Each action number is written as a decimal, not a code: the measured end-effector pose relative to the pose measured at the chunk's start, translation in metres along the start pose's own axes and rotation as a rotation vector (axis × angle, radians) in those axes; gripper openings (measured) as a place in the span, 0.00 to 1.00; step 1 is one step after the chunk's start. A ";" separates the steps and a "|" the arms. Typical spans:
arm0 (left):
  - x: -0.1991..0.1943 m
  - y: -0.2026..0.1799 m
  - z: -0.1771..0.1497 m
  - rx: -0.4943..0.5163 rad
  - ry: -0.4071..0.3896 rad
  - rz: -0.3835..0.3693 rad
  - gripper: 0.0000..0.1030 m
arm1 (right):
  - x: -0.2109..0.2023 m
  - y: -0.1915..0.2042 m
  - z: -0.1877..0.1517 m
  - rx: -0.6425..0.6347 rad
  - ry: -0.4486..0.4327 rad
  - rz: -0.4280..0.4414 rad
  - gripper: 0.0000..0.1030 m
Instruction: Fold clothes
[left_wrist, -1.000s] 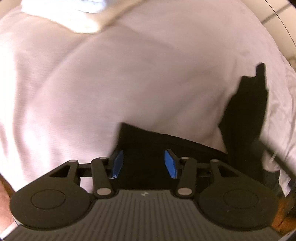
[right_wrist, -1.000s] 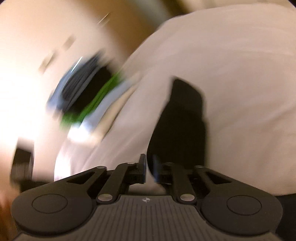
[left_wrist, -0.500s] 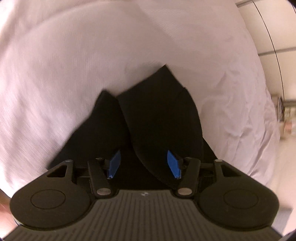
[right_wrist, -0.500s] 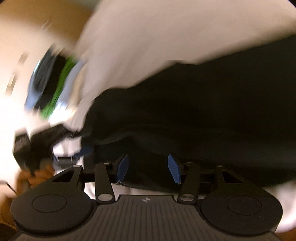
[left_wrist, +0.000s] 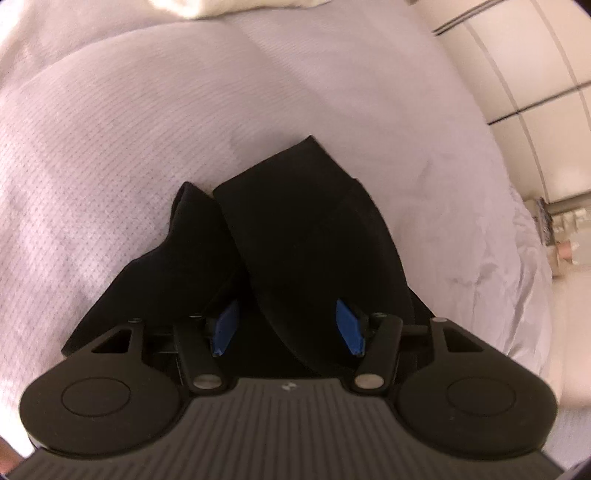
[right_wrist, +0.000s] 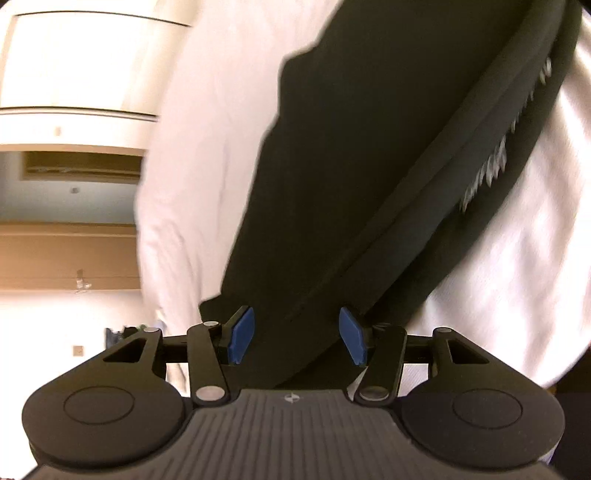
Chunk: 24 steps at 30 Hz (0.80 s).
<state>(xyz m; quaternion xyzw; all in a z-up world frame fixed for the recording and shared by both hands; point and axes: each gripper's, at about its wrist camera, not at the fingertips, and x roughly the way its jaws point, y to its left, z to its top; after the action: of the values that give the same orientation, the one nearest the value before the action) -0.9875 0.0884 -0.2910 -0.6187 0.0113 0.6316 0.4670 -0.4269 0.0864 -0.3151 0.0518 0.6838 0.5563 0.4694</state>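
You're holding both tongs spread, nothing pinched. Left tongs (left_wrist: 287, 326): blue pads (left_wrist: 225, 325) are sitting wide apart, black garment (left_wrist: 295, 240) lying under and ahead of them on the white bedspread (left_wrist: 129, 147). Cloth is passing between the pads, but neither pad is pressing it. From this view the garment is showing as two lobes: a narrower one running ahead-left of the left pad, a broader folded one running straight ahead and slightly right, overlapping the first. Bedspread is wrapping around it on all sides ahead of the tongs. A pale pillow or folded cloth (left_wrist: 240, 7) is sitting at the far edge, too blurred to tell which.

Right tongs (right_wrist: 297, 338): pads (right_wrist: 242, 334) also spread, garment (right_wrist: 369, 166) stretching from between them up and to the right across the bedspread (right_wrist: 517, 277). A thick seam or band (right_wrist: 443, 166) is running diagonally ahead-right of the right pad, with light print (right_wrist: 491, 166) beside it, unreadable. Left of the tongs you're seeing room wall (right_wrist: 66, 55).
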 end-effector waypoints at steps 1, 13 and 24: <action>-0.001 0.001 -0.002 0.013 -0.015 -0.016 0.52 | -0.002 -0.002 -0.001 -0.056 -0.006 0.011 0.53; 0.000 0.019 -0.018 0.129 -0.145 -0.161 0.53 | -0.031 -0.016 -0.040 -0.618 -0.117 0.087 0.53; -0.007 0.011 -0.023 0.135 -0.154 -0.163 0.54 | -0.055 0.024 -0.121 -1.114 -0.210 -0.179 0.53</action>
<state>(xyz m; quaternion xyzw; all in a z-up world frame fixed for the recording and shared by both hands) -0.9778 0.0642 -0.2967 -0.5346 -0.0325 0.6349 0.5569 -0.4920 -0.0227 -0.2708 -0.2066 0.2391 0.7824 0.5367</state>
